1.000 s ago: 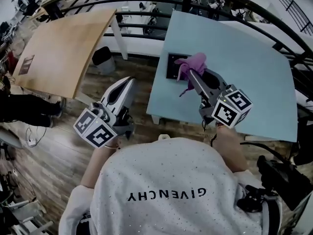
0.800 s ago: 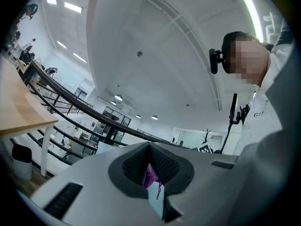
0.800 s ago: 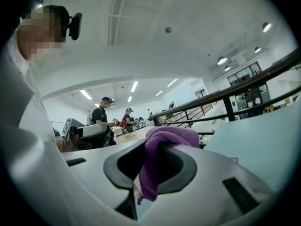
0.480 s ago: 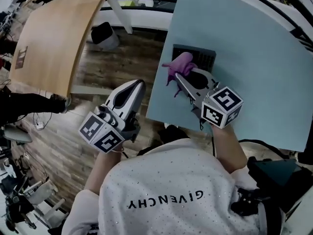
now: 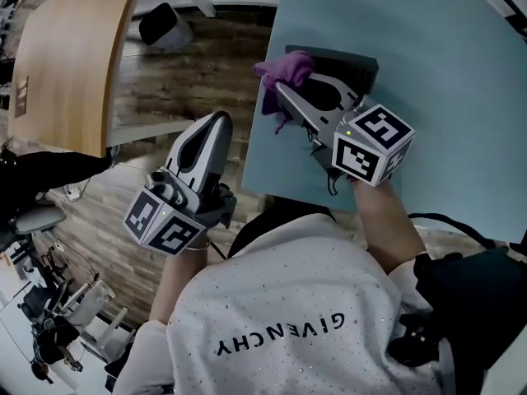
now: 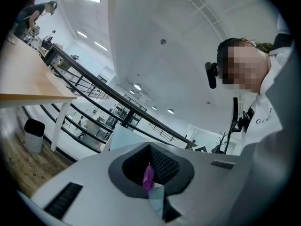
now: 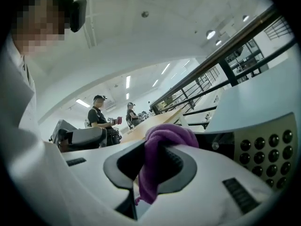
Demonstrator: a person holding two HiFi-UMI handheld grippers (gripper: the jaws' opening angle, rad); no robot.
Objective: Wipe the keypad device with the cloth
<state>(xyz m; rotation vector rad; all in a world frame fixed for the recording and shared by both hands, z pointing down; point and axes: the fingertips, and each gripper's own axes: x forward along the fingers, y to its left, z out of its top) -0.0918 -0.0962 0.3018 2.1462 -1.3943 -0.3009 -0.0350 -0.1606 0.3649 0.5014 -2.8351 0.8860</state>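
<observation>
Setting: open hall with wood-plank floor [image 5: 177, 81] and a dark railing [image 6: 94, 86] along the far side.

- Pale blue table [image 5: 445, 72]: straight before the person, its near left corner beside the left gripper.
- Wooden table [image 5: 66, 64]: to the left, well apart from the blue one.
- White bin [image 5: 160, 25] with dark liner: on the floor between the two tables.
- Keypad device [image 5: 356, 60]: dark and flat, lying on the blue table near its left edge. Rows of round keys [image 7: 265, 147] show in the right gripper view.
- Cloth [image 5: 286, 68]: purple and bunched, resting at the device's left end, with a loose tail hanging past the table edge.
- Right gripper [image 5: 284, 89]: jaws clamped on the cloth [image 7: 162, 159], which bulges above them. The gripper lies slantwise across the device and, with the cloth, hides the left part of it from the head view. Its marker cube [image 5: 372, 145] sits at the near end.
- Left gripper [image 5: 216, 122]: held off the table, over the floor, just beside the table's left edge. Its jaws are drawn together to a narrow slit and grip nothing. Its marker cube [image 5: 163, 220] sits near the person's body.
- Person's white top [image 5: 280, 319]: fills the lower part of the head view.
- Two standing people [image 7: 110, 114]: far off beyond the wooden table, seen in the right gripper view.
</observation>
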